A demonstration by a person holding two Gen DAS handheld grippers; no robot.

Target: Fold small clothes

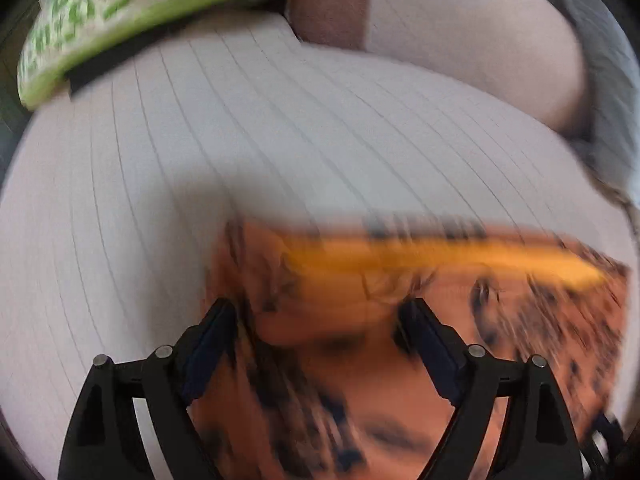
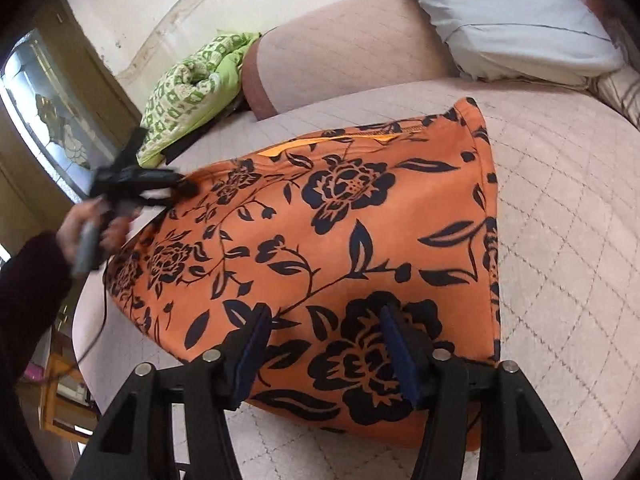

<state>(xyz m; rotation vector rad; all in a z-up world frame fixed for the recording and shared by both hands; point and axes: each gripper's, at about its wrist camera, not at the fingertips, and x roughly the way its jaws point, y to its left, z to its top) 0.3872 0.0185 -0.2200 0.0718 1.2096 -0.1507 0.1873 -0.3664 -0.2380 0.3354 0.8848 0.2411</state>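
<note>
The right claw (image 2: 322,354) is held with its jaws apart over the near edge of the orange flowered garment (image 2: 320,240), which is spread on the quilted bed (image 2: 560,220). The left claw (image 1: 320,344), jaws likewise apart, is held at its far left edge. A green blanket (image 2: 188,96) and pillow (image 2: 512,20) lie beyond. No writing is legible.

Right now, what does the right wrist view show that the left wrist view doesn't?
Only the right wrist view shows the white pillow, the window, and the left hand-held gripper at the far edge of the orange floral garment. Only the left wrist view shows the garment blurred close under its open fingers. Both show the garment, the green patterned blanket and the quilted bed cover.
</note>
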